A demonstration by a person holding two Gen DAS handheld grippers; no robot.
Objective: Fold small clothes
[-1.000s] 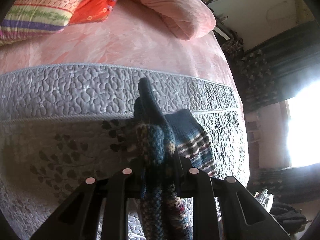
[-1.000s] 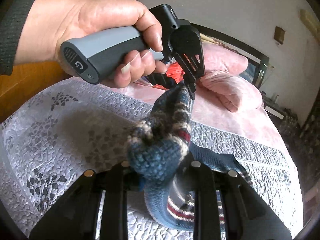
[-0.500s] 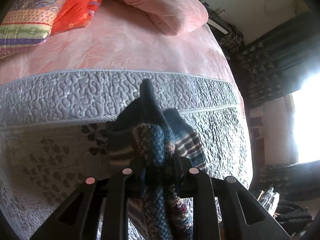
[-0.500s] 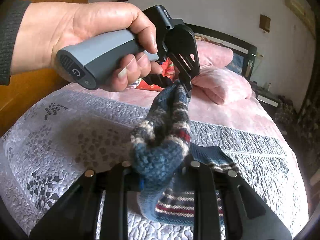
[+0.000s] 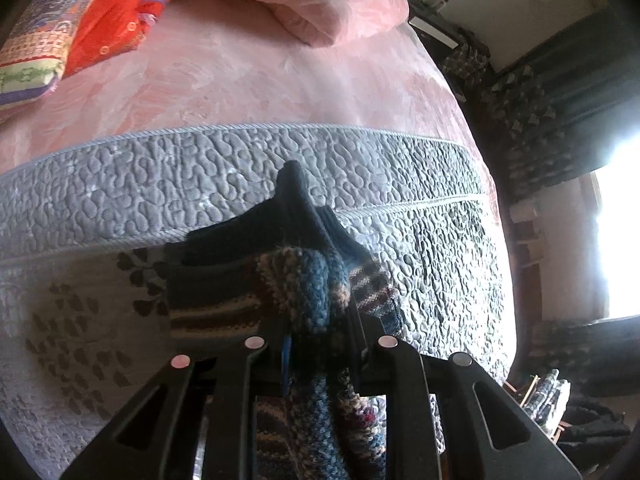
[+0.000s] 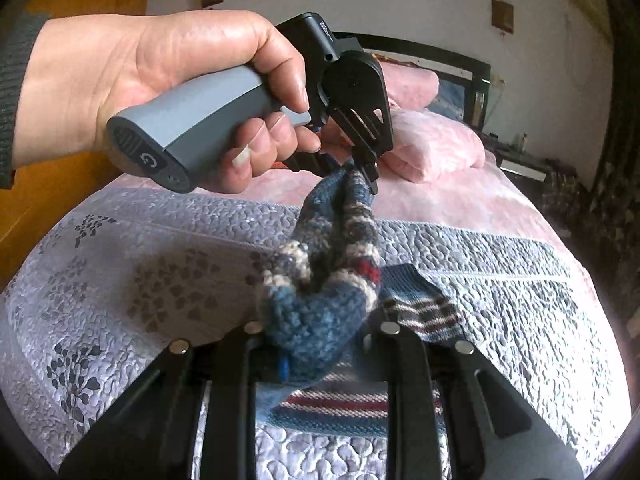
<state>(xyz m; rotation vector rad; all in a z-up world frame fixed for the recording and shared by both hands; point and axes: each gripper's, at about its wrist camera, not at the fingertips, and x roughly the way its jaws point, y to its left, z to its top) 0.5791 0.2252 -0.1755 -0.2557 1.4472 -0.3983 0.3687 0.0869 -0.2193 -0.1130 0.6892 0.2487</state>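
Both grippers, left gripper and right gripper, have jaws clamped on opposite ends of the knit sock, its long axis stretched between them above the bed.

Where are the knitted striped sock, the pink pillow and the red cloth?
Knitted blue striped sock (image 6: 320,320), right wrist view, bunched toe end.
Pink pillow (image 5: 320,4), left wrist view, its middle.
Red cloth (image 5: 116,16), left wrist view, its middle.

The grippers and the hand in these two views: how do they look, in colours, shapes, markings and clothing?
The left gripper has a grey handle with a round power mark at its end, a black head with a round hub, and slotted black fingers. The hand wears a dark grey knitted sleeve. The right gripper shows black slotted fingers with round silver studs and a small blue part between them. No cables are visible.
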